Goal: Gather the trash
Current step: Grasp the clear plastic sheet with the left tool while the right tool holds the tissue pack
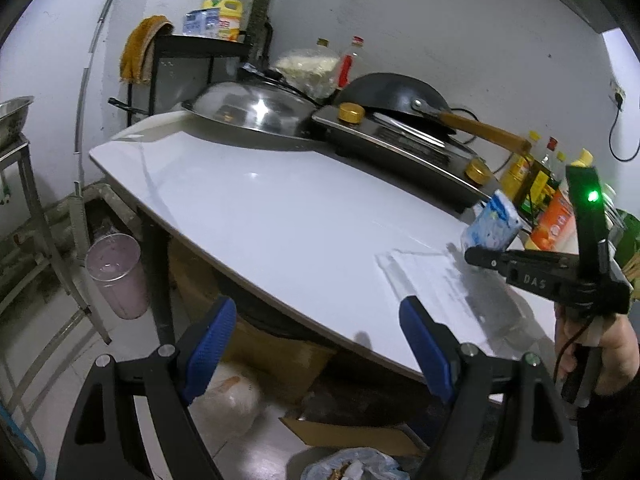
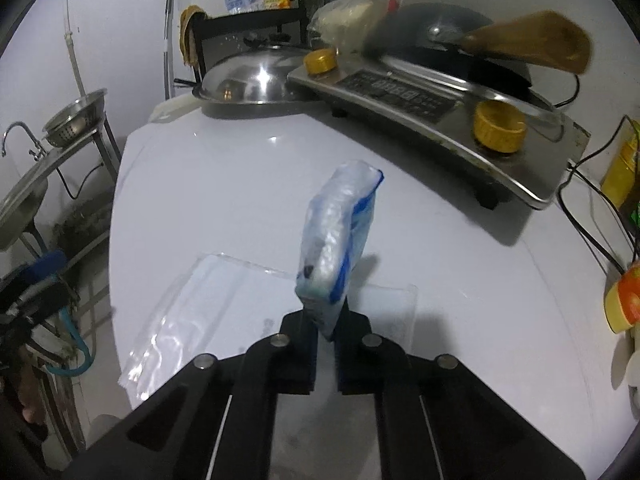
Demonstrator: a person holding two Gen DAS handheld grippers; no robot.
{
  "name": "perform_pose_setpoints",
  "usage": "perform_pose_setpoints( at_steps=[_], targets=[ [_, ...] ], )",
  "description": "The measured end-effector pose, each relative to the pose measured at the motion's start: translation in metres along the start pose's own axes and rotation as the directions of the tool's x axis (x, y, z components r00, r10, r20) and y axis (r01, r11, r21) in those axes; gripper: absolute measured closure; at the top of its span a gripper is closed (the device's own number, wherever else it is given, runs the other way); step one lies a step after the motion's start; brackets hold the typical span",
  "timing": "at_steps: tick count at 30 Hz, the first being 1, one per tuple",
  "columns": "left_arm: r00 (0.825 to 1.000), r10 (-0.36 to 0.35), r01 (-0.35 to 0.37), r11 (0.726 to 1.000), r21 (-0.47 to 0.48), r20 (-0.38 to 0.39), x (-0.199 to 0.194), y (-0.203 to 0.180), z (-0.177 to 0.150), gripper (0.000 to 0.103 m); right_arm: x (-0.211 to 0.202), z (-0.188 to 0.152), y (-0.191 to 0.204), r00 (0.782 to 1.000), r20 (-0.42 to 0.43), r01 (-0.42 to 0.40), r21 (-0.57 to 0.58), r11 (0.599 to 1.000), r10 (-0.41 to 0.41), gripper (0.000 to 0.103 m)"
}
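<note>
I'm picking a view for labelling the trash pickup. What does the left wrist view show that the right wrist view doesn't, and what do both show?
Only the left wrist view: the open left gripper, a pink cup below the table, and a bag of scraps on the floor.
Only the right wrist view: a sink with tap and colander.
Both: the right gripper shut on the blue-white packet, the clear plastic bag, and the stove.

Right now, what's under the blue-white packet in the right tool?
The packet is lifted, pinched in the right tool. Below it: a flat clear plastic bag on the white table. The bag's middle strip is hidden behind packet and tool.
</note>
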State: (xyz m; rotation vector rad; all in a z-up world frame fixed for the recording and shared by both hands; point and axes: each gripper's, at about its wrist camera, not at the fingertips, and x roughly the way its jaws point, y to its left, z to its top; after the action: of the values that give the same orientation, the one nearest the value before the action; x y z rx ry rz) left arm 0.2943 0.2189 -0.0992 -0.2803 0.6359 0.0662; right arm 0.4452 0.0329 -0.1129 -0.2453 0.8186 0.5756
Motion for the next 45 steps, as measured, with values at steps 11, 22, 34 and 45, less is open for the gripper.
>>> perform_pose_setpoints(
  at_steps=[11,22,34,45],
  targets=[
    [0.998,-0.057,0.06,0.994,0.092,-0.038,0.023,-0.058,-0.001,0.019,-0.043,-0.023,-0.026,0.999,0.037,-0.022,0.046,0.999,0.02,0.098],
    [0.994,0.0,0.016,0.989,0.146,-0.107,0.052,-0.088,-0.005,0.035,-0.034,-0.048,-0.059,0.999,-0.002,-0.053,0.14,0.989,0.054,0.098],
    [0.994,0.043,-0.015,0.962,0.271,-0.096,0.059,-0.114,-0.01,0.096,-0.035,-0.052,-0.066,0.997,-0.007,-0.069,0.161,0.985,0.071,0.098],
    [0.996,0.043,-0.019,0.96,0.279,-0.081,0.04,-0.126,-0.009,0.101,-0.065,-0.067,-0.075,0.999,0.024,-0.046,0.169,0.985,0.043,0.098]
  ],
)
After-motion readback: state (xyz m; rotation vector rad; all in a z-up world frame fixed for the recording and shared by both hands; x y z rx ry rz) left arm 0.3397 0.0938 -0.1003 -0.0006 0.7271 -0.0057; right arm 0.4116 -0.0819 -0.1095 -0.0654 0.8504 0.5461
